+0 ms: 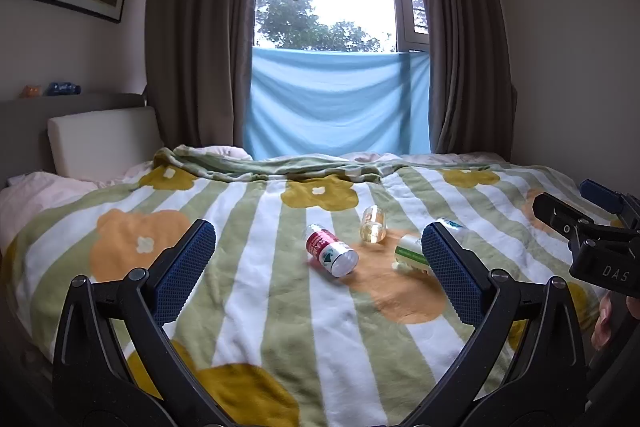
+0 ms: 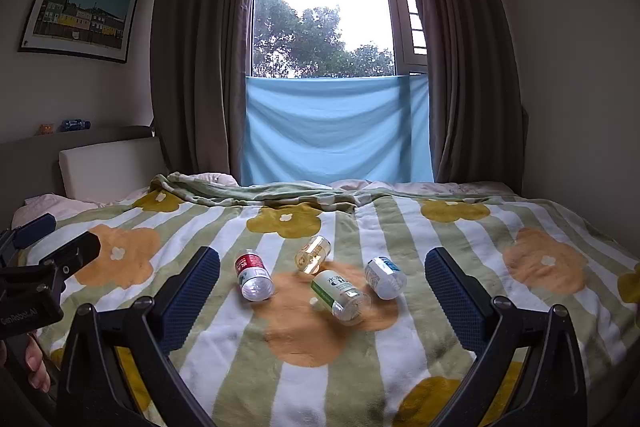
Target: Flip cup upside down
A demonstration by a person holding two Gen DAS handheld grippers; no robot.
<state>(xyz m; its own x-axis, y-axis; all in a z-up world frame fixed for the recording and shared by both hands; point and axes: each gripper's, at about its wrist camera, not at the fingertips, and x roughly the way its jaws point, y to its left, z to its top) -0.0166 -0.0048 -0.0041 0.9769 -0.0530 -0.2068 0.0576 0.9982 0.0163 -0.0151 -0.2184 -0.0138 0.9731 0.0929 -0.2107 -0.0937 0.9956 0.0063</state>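
Note:
Several small clear plastic bottles lie on their sides on the flowered blanket: a red-labelled one (image 1: pixel 331 253) (image 2: pixel 253 276), a yellowish one (image 1: pixel 373 225) (image 2: pixel 313 254), a green-labelled one (image 1: pixel 411 254) (image 2: pixel 339 295) and a blue-labelled one (image 2: pixel 385 277). No cup shows in either view. My left gripper (image 1: pixel 318 263) is open and empty, held above the blanket in front of the bottles. My right gripper (image 2: pixel 322 287) is open and empty, also short of the bottles. The blue-labelled bottle (image 1: pixel 452 225) is mostly hidden behind my left gripper's right finger.
The bed's striped blanket (image 2: pixel 304 347) fills the foreground. A headboard cushion (image 2: pixel 110 167) and pillows are at the left. Curtains and a window with a blue cloth (image 2: pixel 338 131) stand behind. The other gripper's body shows at each view's edge, right (image 1: pixel 600 251) and left (image 2: pixel 36 287).

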